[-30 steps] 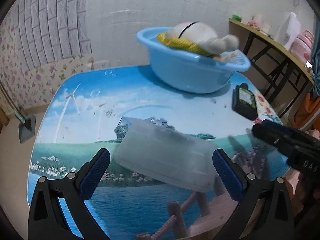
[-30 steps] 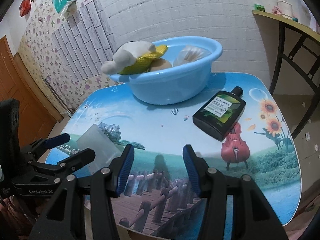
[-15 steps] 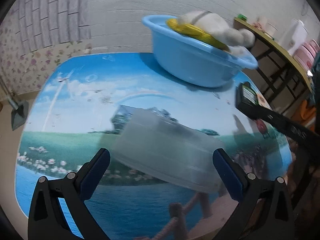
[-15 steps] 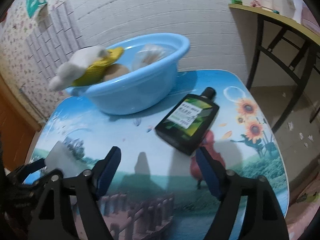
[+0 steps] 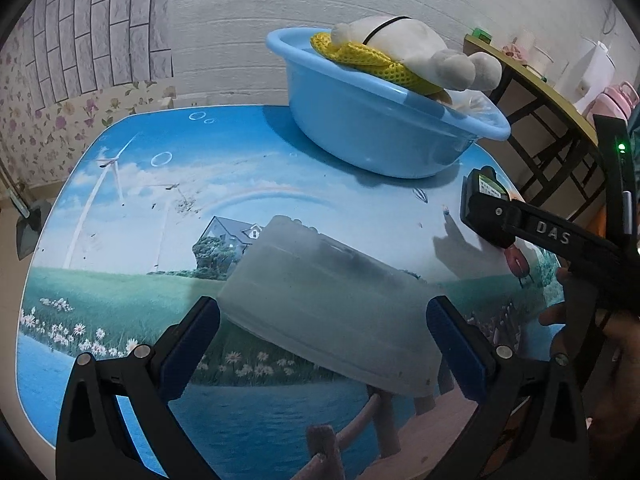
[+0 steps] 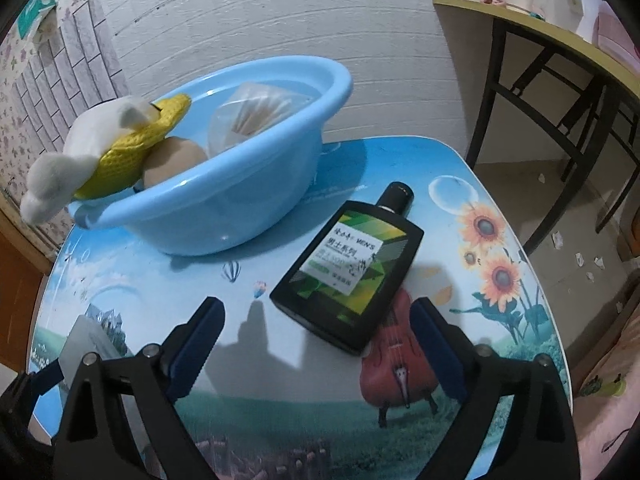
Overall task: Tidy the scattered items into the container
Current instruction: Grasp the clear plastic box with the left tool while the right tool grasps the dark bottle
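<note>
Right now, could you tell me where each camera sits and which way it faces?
Left wrist: on the left gripper, angled down across the table; its open fingers flank the clear box; the right gripper's finger and a hand show at right.
Right wrist: on the right gripper, angled down at the bottle; its jaws, just opened wide, hold nothing.
Both show the basin, plush toy, bottle and box.

black bottle (image 5: pixel 482 192) mostly hidden behind right gripper (image 5: pixel 496 224), frosted box (image 6: pixel 86 340) partly hidden
</note>
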`<state>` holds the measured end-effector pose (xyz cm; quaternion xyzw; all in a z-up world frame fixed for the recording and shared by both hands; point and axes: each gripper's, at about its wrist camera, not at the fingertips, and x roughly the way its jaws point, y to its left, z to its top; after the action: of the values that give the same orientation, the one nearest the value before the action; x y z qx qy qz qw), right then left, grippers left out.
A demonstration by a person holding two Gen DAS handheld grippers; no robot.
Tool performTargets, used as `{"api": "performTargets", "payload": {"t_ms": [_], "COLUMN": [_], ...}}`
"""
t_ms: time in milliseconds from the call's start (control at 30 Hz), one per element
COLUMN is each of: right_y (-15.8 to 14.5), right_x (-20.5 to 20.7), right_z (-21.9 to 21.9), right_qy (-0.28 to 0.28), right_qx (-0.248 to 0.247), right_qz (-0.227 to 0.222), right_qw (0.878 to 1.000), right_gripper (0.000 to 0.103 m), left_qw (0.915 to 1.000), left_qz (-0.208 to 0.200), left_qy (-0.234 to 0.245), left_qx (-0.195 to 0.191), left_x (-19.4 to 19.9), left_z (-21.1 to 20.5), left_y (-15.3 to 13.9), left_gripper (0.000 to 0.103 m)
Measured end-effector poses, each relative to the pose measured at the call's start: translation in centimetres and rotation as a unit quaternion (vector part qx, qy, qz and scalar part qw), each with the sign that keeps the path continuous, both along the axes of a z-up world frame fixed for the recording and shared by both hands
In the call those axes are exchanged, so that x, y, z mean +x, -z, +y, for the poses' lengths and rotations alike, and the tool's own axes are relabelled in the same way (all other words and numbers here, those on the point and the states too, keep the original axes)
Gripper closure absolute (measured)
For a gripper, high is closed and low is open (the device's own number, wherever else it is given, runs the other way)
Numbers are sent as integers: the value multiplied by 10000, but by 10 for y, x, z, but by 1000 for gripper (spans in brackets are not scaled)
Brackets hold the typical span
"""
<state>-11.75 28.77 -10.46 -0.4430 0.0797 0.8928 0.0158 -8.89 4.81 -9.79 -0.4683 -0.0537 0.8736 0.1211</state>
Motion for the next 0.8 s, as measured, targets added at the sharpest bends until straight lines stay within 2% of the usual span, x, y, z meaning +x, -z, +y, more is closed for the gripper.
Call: {"api": "performTargets", "payload": {"t_ms": [267, 367, 400, 433, 800], "right_y": [13, 17, 18, 18, 15], "right_x": [-18, -21, -22, -20, 4], "right_z": [6, 6, 6, 4, 5], "right_qy": [303, 330, 308, 210, -503], "right_qx": [-4, 155, 215, 290, 220], "right_qz": [-250, -299, -310, -246, -167], "right_qw": [9992, 9989, 9988, 9991, 9984], "right_gripper": [8, 8, 12, 23, 30], "left_qw": [10000, 10000, 9999, 9999, 9995], "left_qz": [-34, -64, -78, -88, -235], "left_qy": [32, 58, 68, 73, 198], "left_qx": [-7, -19, -20, -22, -39], "left_x": [-4, -5, -5, -5, 5], "left_z": [4, 5, 6, 5, 14], "left_y": [-1, -1, -2, -2, -6], "left_gripper": [0, 0, 0, 0, 0]}}
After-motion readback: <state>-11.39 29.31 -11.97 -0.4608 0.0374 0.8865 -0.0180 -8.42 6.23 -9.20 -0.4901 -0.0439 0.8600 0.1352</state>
